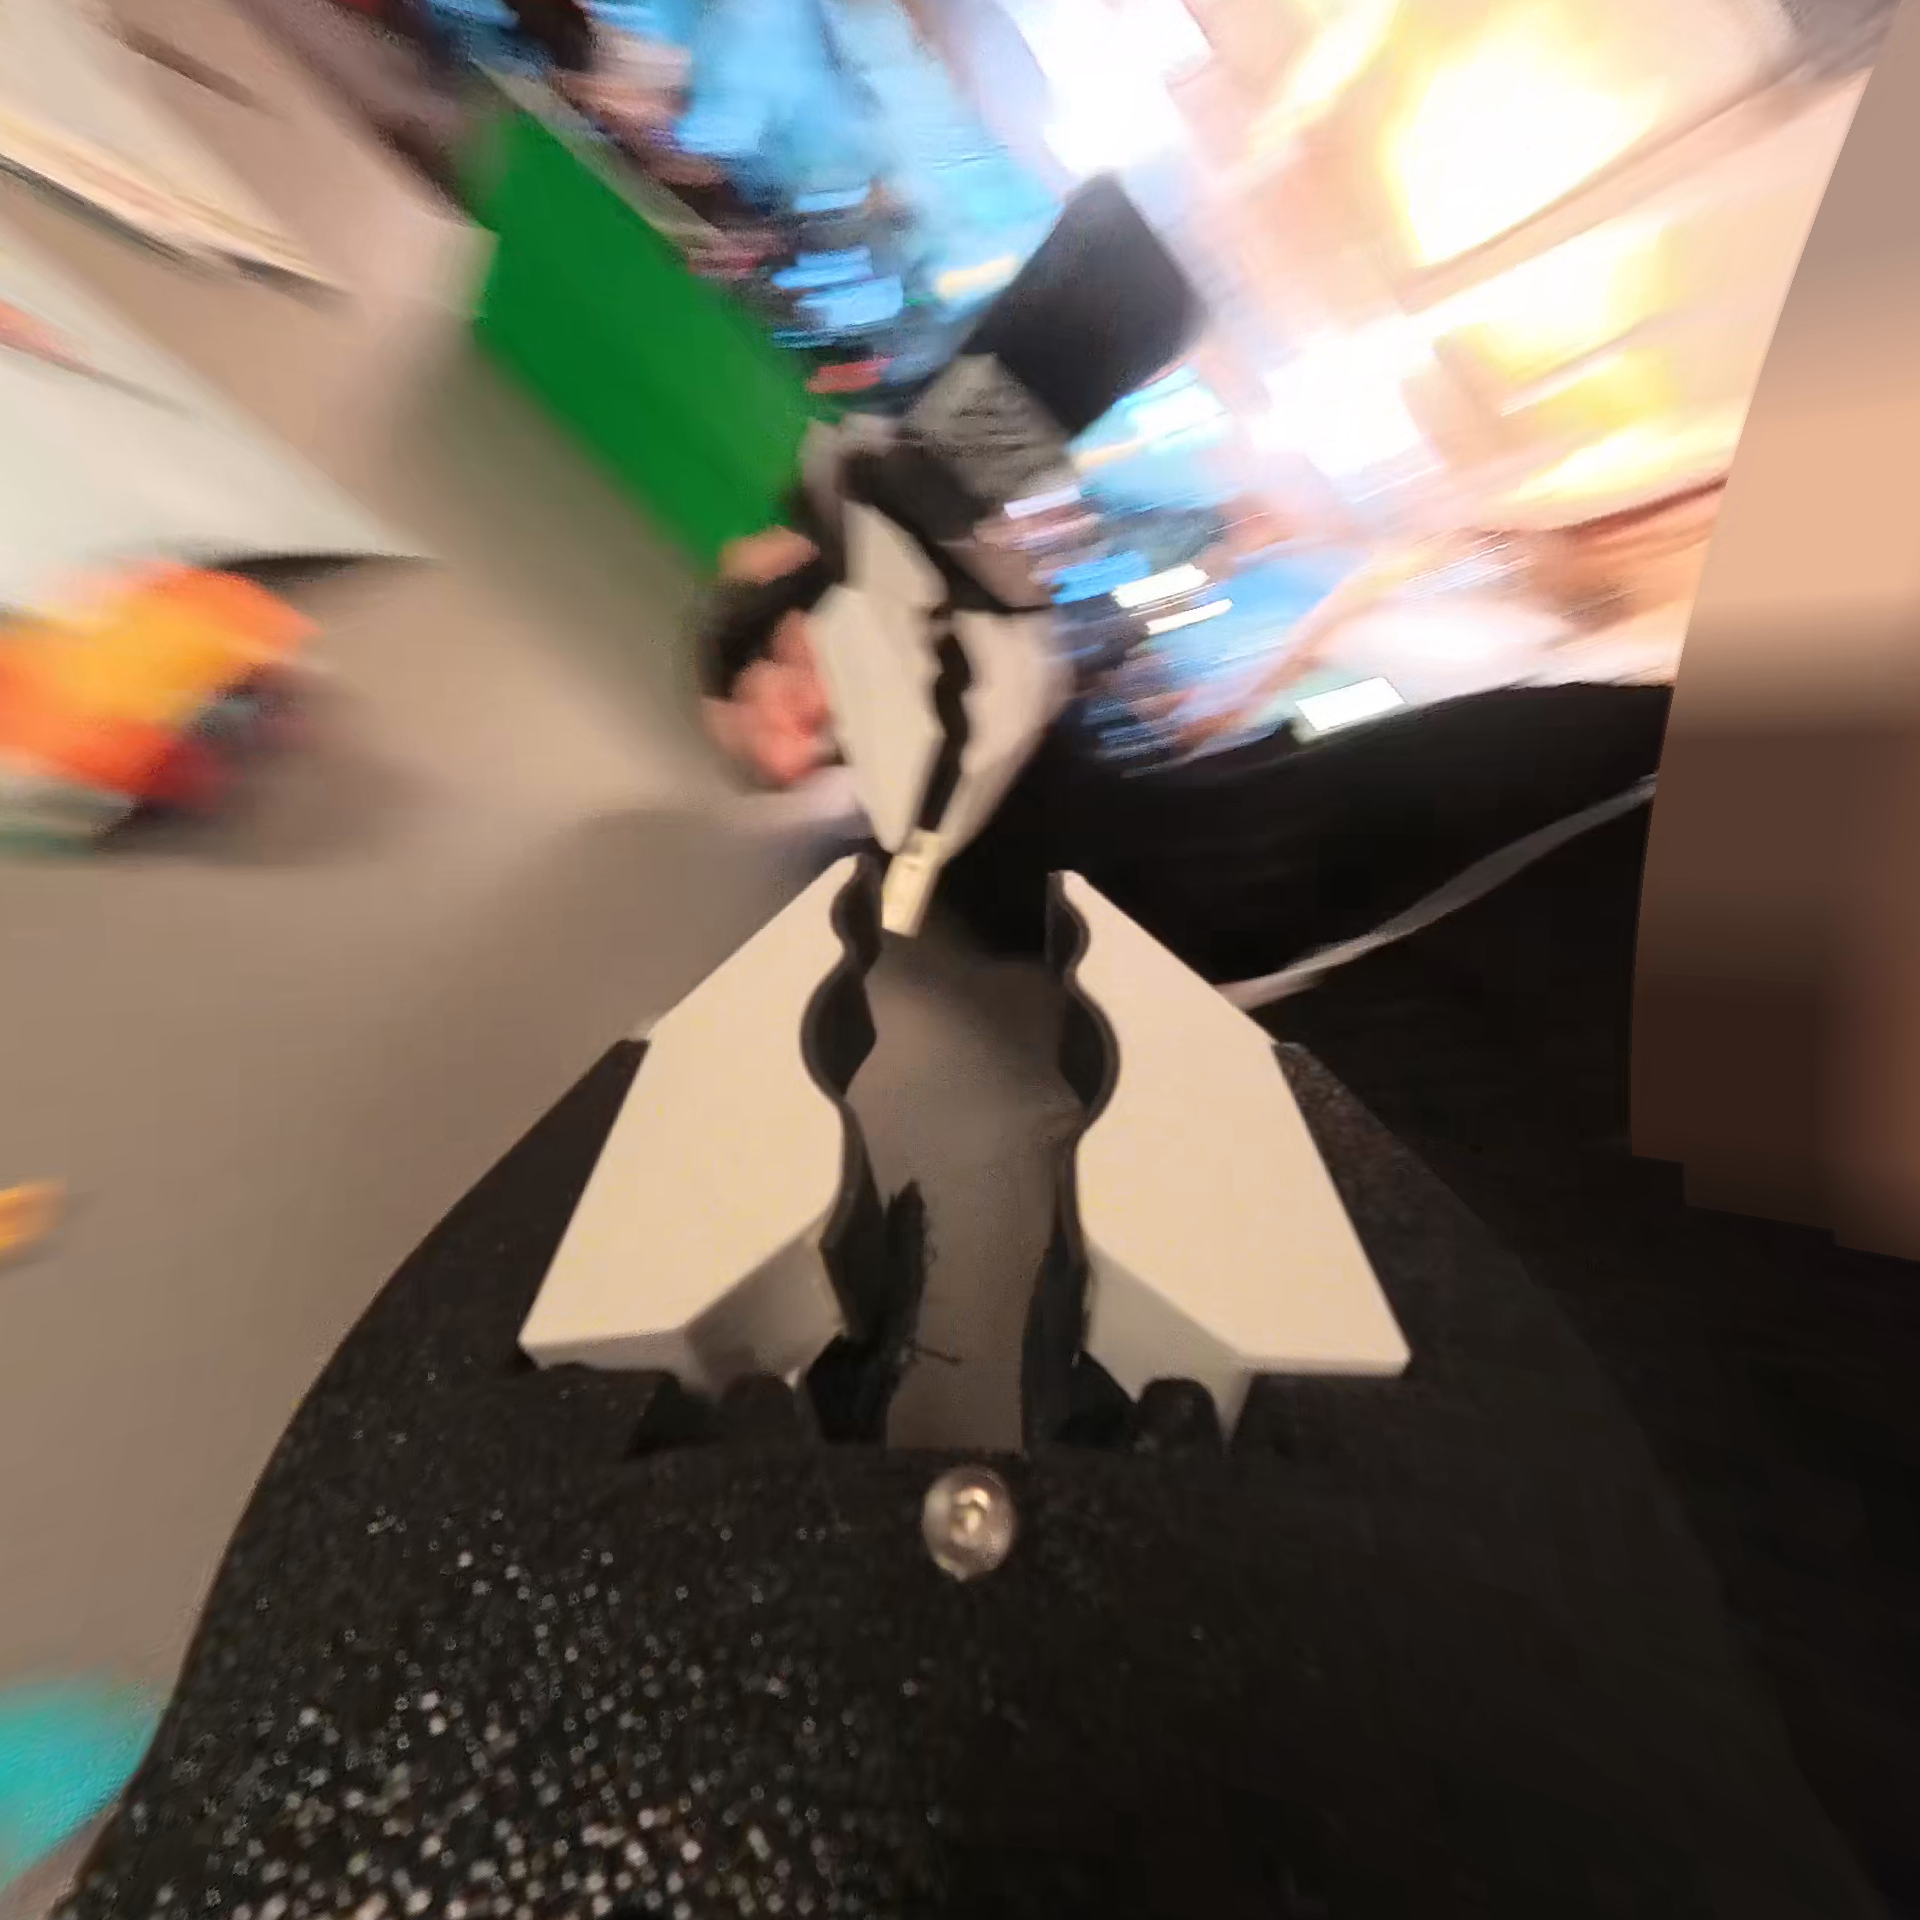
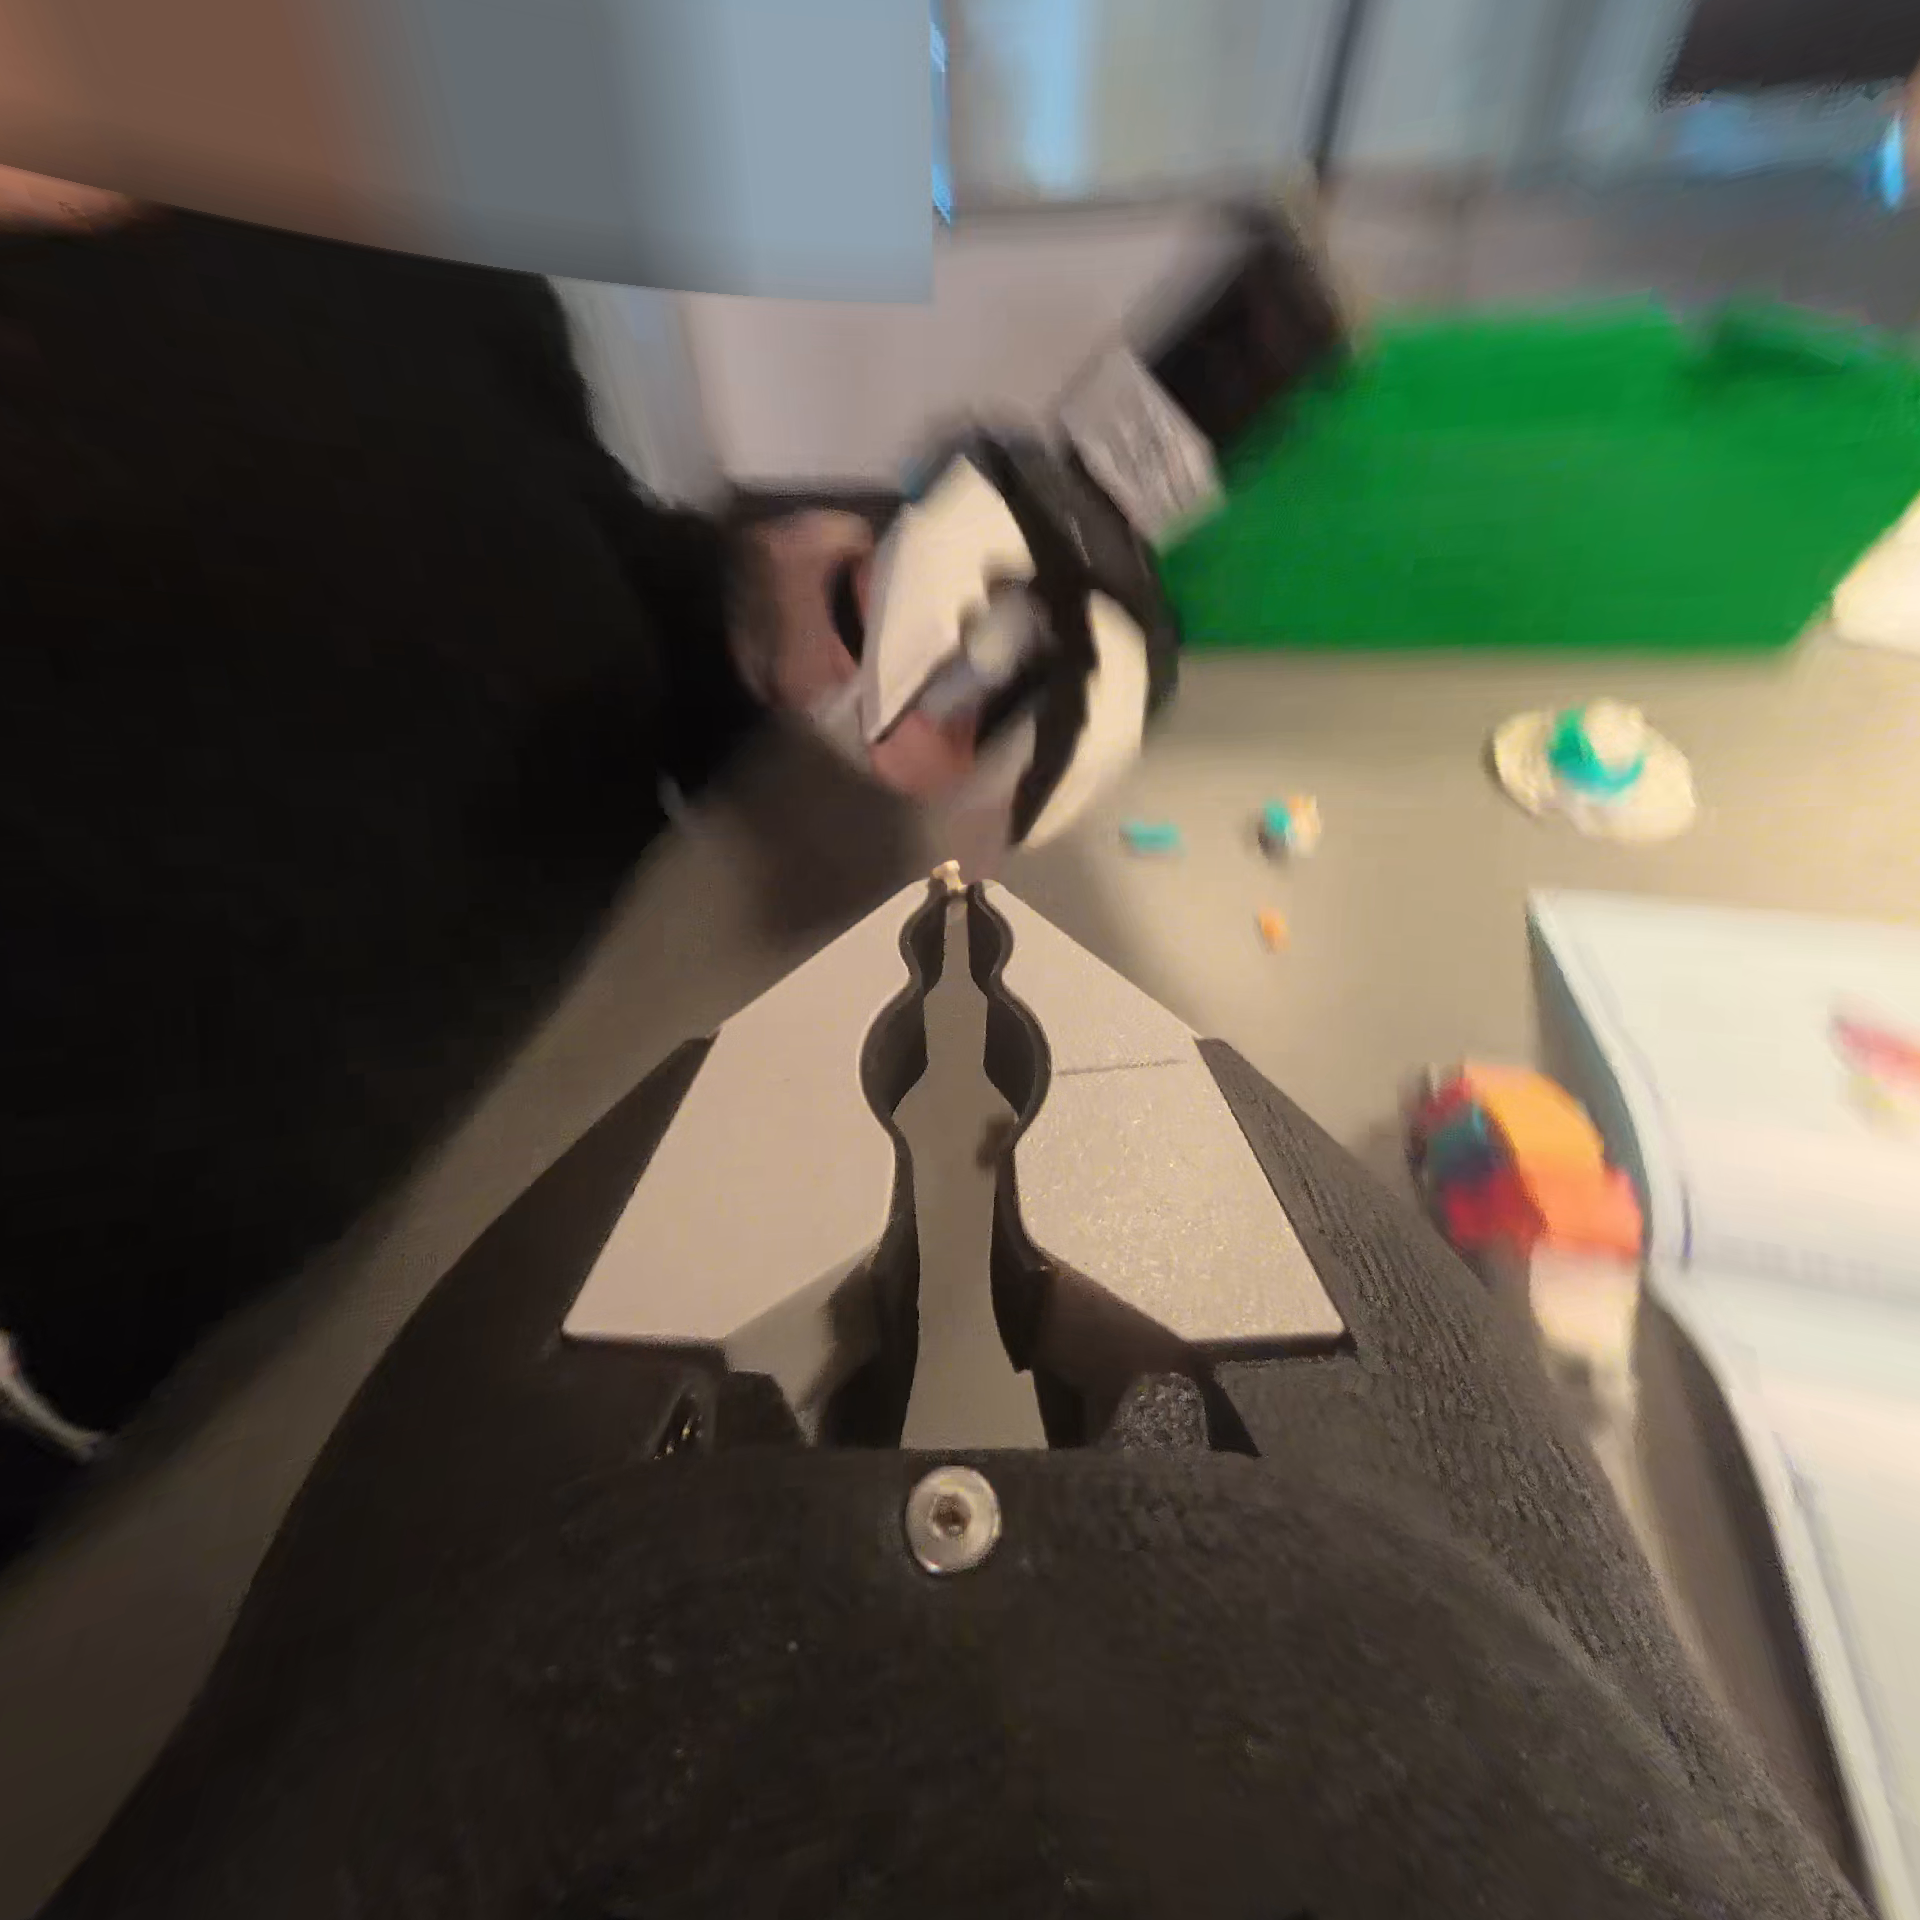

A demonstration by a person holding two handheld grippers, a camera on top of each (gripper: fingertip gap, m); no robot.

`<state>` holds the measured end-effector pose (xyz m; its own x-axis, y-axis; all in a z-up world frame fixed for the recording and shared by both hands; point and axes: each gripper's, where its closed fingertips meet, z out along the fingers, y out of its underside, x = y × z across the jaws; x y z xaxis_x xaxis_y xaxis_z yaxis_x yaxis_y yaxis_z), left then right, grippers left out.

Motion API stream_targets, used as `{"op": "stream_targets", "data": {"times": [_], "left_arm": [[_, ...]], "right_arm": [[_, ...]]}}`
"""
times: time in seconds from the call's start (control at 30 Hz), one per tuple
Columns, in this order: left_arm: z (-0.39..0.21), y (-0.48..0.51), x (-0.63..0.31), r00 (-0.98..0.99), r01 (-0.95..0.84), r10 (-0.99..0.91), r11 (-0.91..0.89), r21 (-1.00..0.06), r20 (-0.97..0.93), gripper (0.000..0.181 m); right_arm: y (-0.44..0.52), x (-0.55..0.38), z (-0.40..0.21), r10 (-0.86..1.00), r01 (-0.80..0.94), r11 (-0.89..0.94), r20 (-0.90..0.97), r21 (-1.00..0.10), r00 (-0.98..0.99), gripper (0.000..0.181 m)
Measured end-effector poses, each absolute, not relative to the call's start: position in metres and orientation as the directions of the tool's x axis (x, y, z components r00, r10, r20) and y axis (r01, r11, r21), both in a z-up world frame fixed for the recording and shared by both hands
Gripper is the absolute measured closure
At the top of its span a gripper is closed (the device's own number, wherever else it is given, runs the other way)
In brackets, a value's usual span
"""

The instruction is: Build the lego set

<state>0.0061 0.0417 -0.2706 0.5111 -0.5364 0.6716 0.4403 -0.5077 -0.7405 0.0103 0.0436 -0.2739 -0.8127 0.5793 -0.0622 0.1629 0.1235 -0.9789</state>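
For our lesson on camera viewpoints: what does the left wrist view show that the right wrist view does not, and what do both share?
Only the left wrist view shows the left gripper up close, open and empty. Only the right wrist view shows the open booklet, scattered teal pieces and a clear bag. Both share the green baseplate, the orange lego model, the grey table, and the right gripper shut on a small white piece.

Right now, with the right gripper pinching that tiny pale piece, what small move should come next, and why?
Probably close the open left gripper on the small pale piece. In the left wrist view the right gripper holds the piece at the left one's fingertips, and both are off the table.
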Motion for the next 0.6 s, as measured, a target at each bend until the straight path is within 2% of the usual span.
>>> {"op": "stream_targets", "data": {"times": [0.1,0.2,0.43,0.6], "left_arm": [[-0.292,0.046,-0.005,0.693,0.295,-0.472,-0.504,-0.811,0.545,0.149],[-0.311,0.047,-0.002,0.749,0.192,-0.456,-0.544,-0.817,0.48,0.144],[-0.329,0.053,0.008,0.809,0.09,-0.449,-0.543,-0.835,0.379,0.149],[-0.327,0.056,0.006,0.835,0.06,-0.443,-0.515,-0.855,0.326,0.161]], "right_arm": [[0.051,0.001,-0.29,0.635,0.29,0.077,-0.177,-0.954,-0.752,0.179],[0.056,-0.003,-0.306,0.66,0.389,0.072,-0.248,-0.918,-0.709,0.179],[0.059,-0.003,-0.308,0.675,0.406,0.065,-0.26,-0.912,-0.69,0.178],[0.059,-0.002,-0.306,0.677,0.407,0.043,-0.273,-0.913,-0.683,0.179]]}}
